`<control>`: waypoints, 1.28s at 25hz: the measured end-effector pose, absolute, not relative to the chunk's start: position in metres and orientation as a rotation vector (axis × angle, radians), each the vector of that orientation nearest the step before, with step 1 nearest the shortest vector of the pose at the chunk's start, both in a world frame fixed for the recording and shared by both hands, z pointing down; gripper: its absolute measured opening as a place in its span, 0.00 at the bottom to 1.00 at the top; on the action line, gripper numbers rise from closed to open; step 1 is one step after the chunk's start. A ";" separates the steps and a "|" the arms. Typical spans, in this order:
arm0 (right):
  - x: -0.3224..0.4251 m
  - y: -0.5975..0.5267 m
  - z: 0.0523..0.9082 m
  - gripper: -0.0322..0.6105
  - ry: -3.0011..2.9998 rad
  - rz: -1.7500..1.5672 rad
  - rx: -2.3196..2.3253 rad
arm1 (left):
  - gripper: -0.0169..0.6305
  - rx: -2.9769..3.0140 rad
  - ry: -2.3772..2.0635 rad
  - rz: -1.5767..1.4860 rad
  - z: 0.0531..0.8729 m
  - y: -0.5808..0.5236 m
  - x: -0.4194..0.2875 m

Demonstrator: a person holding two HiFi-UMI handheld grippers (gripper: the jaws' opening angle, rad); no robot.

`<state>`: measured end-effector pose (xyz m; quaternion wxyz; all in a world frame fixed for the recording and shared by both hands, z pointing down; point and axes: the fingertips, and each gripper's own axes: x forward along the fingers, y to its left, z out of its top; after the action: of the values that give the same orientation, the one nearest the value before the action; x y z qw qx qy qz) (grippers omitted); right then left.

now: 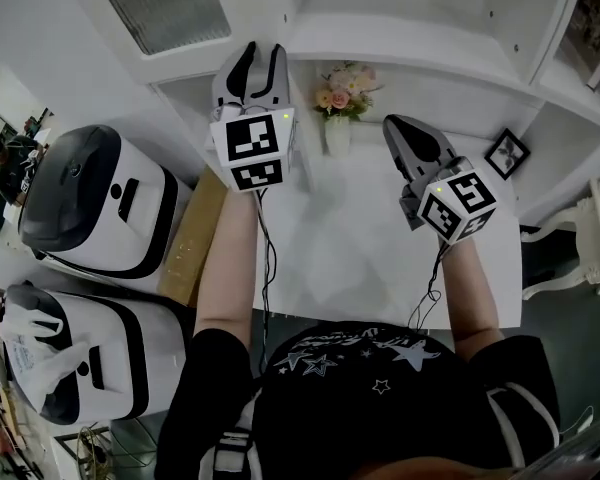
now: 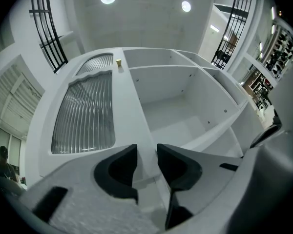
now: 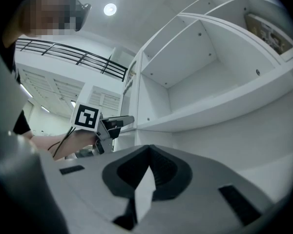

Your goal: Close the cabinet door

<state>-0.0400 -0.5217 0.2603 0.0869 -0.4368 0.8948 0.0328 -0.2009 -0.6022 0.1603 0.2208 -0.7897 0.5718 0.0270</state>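
Cabinet door (image 2: 88,116) with ribbed glass stands just ahead of the left tool (image 2: 146,150), whose jaws are narrowly apart and empty; the right tool (image 3: 149,149) is closed and empty.

Left gripper (image 1: 263,58) and right gripper (image 1: 394,123), two in all, flank the one vase (image 1: 338,133). One frame (image 1: 506,153) right of the vase. Two white machines (image 1: 95,203) (image 1: 80,353) and one cardboard sheet (image 1: 192,238) left of it. One ribbed door (image 1: 160,3) up-left.
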 end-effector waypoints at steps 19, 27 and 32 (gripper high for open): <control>-0.042 -0.514 0.261 0.06 2.690 0.093 -1.260 | 0.22 -2.194 1.611 0.086 0.161 -0.604 -0.202; -0.032 -0.515 0.271 0.06 2.733 0.046 -1.147 | 0.19 -2.130 1.684 0.013 0.164 -0.604 -0.198; -0.040 -0.517 0.274 0.06 2.781 0.039 -1.033 | 0.07 -2.087 1.771 -0.037 0.172 -0.593 -0.198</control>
<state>-0.0399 -0.5166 0.2741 0.0872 -0.3468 0.9338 0.0131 -0.1981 -0.5929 0.1721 0.2009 -0.7468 0.6338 -0.0131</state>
